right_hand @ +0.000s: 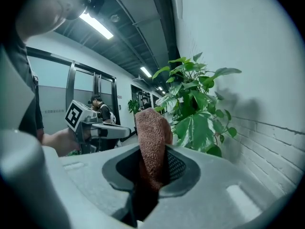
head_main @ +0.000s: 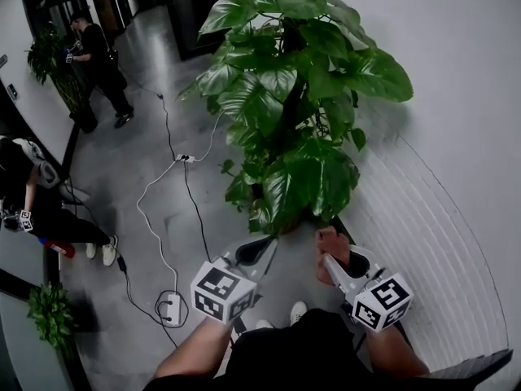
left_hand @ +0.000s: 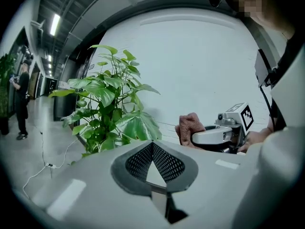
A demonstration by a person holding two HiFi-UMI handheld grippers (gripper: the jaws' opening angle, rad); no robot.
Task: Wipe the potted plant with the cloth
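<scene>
A grey corridor floor (head_main: 146,96) runs beside a white brick wall (head_main: 456,120). The right gripper (right_hand: 152,168) is clamped on a brown cloth (right_hand: 152,137), which stands up out of the jaws in a folded wad. In the head view the cloth sits just short of the lowest leaves of the plant (head_main: 301,96), which stands against the wall, its pot hidden by foliage. The left gripper (left_hand: 152,147) is level with the right one and to its left, with its jaws together, nothing between them, pointing at the plant's base. White cables (head_main: 155,210) trail over the floor to a power strip (head_main: 171,306). Farther off, a person (head_main: 98,59) stands by another plant (head_main: 49,63), and a second person (head_main: 32,194) crouches at the left edge.
</scene>
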